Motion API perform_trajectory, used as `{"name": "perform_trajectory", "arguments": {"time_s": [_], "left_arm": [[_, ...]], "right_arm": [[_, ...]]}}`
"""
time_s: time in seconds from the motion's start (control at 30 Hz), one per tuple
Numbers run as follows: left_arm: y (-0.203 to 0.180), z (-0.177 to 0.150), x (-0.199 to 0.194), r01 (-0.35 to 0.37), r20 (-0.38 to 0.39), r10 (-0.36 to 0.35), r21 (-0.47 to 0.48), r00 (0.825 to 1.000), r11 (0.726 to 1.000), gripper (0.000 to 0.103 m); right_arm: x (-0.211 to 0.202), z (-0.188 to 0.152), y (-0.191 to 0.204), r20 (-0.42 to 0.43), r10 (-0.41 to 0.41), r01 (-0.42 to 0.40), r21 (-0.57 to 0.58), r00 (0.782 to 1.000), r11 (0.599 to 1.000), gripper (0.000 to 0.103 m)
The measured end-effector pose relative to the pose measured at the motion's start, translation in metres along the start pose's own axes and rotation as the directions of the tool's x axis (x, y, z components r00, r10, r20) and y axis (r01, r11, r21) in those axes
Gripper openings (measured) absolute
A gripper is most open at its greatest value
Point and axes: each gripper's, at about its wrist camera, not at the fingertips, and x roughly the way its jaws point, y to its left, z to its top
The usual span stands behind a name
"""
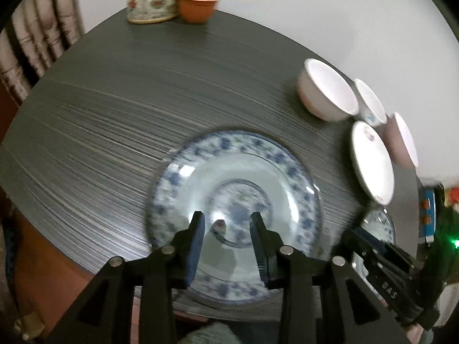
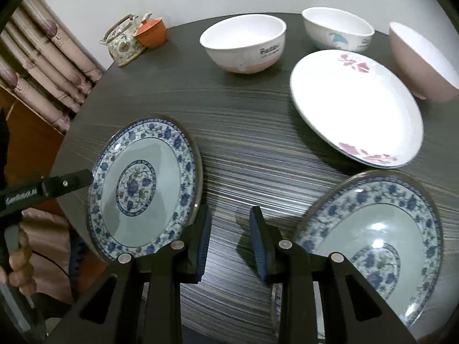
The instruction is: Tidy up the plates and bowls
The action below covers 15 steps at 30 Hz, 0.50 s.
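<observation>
Left wrist view: left gripper (image 1: 226, 226) hangs over a blue-patterned plate (image 1: 233, 172) at the near edge of the dark striped table (image 1: 129, 100), fingers spread, nothing between them. Frame is motion-blurred, so I can't tell whether the fingertips touch the plate.

Right wrist view: right gripper (image 2: 229, 223) has its fingers spread too, over bare tabletop, holding nothing. It sits between two blue plates: the left plate (same one as above) (image 2: 143, 189) and a second blue plate (image 2: 373, 240) at the lower right. The gripper's left finger (image 2: 200, 235) is just beside the first plate's rim; contact unclear.

Further back:
- white plate with pink flowers (image 2: 355, 106), flat on the table, right of centre
- white bowl with lettering (image 2: 243, 43) behind it to the left
- white bowl with a blue print (image 2: 338, 28) at the far edge
- pink bowl (image 2: 421, 60) at the far right, just beside the white plate

All three bowls stand upright and apart from each other.

Far left corner of the table: flowered teapot (image 2: 123, 40) with an orange lidded cup (image 2: 150, 31) touching or just beside it.

A bare hand (image 2: 17, 263) shows at the left edge of the right wrist view, wrapped round the left gripper's handle.
</observation>
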Motion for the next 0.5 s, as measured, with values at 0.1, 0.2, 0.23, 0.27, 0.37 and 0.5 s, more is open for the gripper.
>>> {"name": "perform_trajectory", "arguments": {"time_s": [0.1,0.2,0.23,0.27,0.37,0.5], "left_arm": [[-0.024,-0.008,-0.002,0.016,0.007,-0.016,0.046,1.0,0.999,0.033],[-0.049,-0.016,-0.002,0.029,0.017,-0.03,0.092,0.999,0.995,0.034],[-0.055,-0.018,-0.002,0.038,0.016,-0.04,0.098,0.999,0.994,0.035],[-0.063,-0.022,-0.001,0.051,0.015,-0.053,0.108,0.998,0.993,0.035],[-0.08,-0.03,0.002,0.077,0.001,-0.078,0.142,0.997,0.987,0.035],[-0.101,-0.039,0.01,0.101,-0.026,-0.098,0.176,0.995,0.979,0.035]], "right_arm": [[-0.01,-0.006,-0.009,0.019,-0.03,0.03,0.001,0.999,1.0,0.027],[-0.021,-0.013,-0.019,0.033,-0.04,0.039,0.019,0.999,0.999,0.027],[-0.024,-0.014,-0.022,0.036,-0.043,0.042,0.025,0.998,0.999,0.027],[-0.027,-0.016,-0.025,0.039,-0.046,0.044,0.03,0.998,0.999,0.027],[-0.04,-0.025,-0.039,0.049,-0.041,0.039,0.051,0.998,0.998,0.027],[-0.051,-0.036,-0.055,0.052,-0.052,0.048,0.075,0.997,0.996,0.027]]}}
